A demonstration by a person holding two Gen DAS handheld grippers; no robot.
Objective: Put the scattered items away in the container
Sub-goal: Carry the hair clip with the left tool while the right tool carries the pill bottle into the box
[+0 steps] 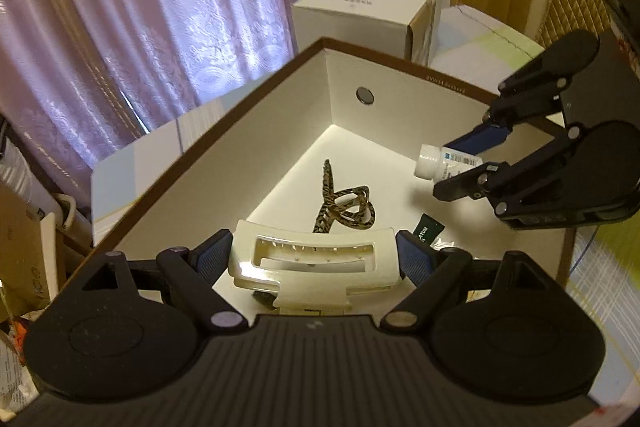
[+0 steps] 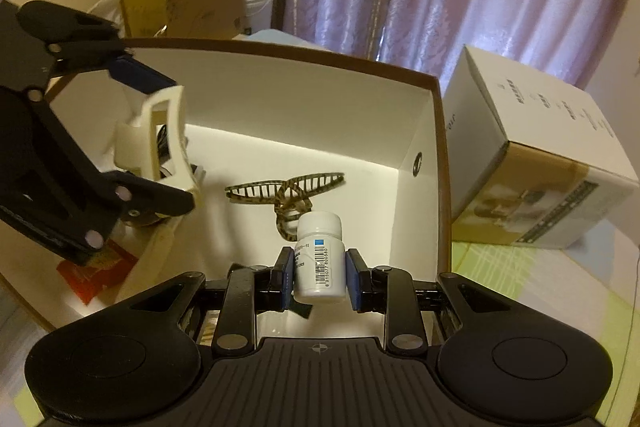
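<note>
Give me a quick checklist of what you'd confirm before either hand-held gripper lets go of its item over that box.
1. Left hand-held gripper grips the cream hair claw: ok, blue pads press on both ends.
2. Right hand-held gripper grips the white bottle: ok.
3. Both items are over the open box: ok.
4. Landing spot is free: not ok for sure; the patterned hair clip lies mid-floor.
5. The two grippers keep apart: ok, a gap shows.
6. Drop height is safe: cannot tell.
</note>
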